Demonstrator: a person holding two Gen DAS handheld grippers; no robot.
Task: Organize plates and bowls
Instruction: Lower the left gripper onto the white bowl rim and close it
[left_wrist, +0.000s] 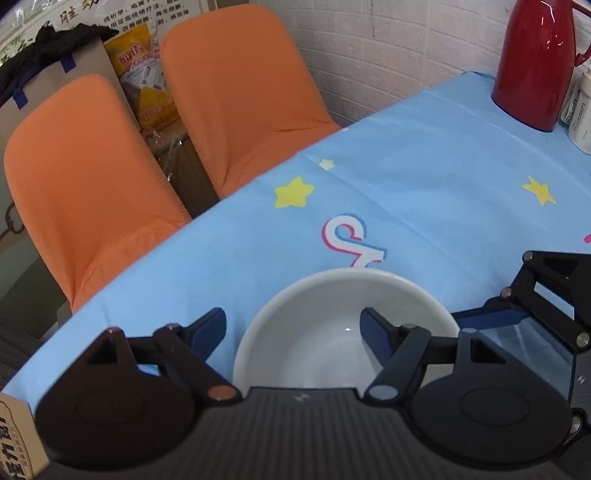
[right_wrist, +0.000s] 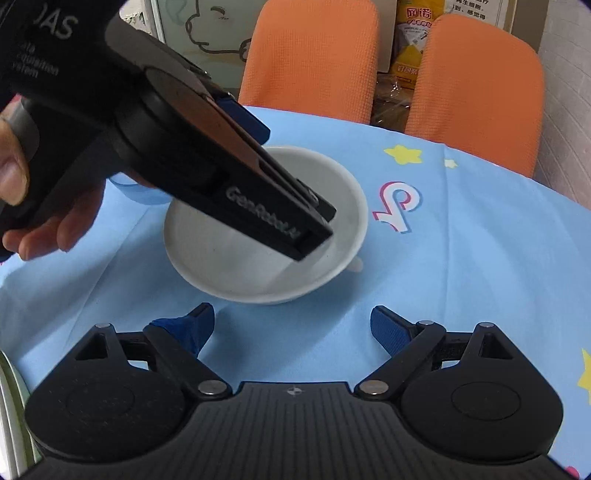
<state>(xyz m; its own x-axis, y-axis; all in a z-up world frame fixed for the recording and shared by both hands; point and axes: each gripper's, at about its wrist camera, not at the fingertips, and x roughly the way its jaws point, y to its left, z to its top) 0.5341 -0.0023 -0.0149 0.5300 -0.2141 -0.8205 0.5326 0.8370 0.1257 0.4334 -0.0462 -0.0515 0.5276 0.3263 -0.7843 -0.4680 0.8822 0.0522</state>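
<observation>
Fingers (left_wrist: 373, 325) of the left gripper (left_wrist: 293, 326) spread wide across the white bowl's (left_wrist: 332, 295) rim, gripping nothing; the right gripper (right_wrist: 291, 325) gapes empty nearby. Bowl sits on the blue-clothed surface (left_wrist: 424, 177). Glazed ceramic looks rigid, slippery, breakable; pinch the rim wall.

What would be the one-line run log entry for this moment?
left gripper: open, straddling bowl rim | right gripper: open, empty, near bowl | bowl: upright on tablecloth
</observation>
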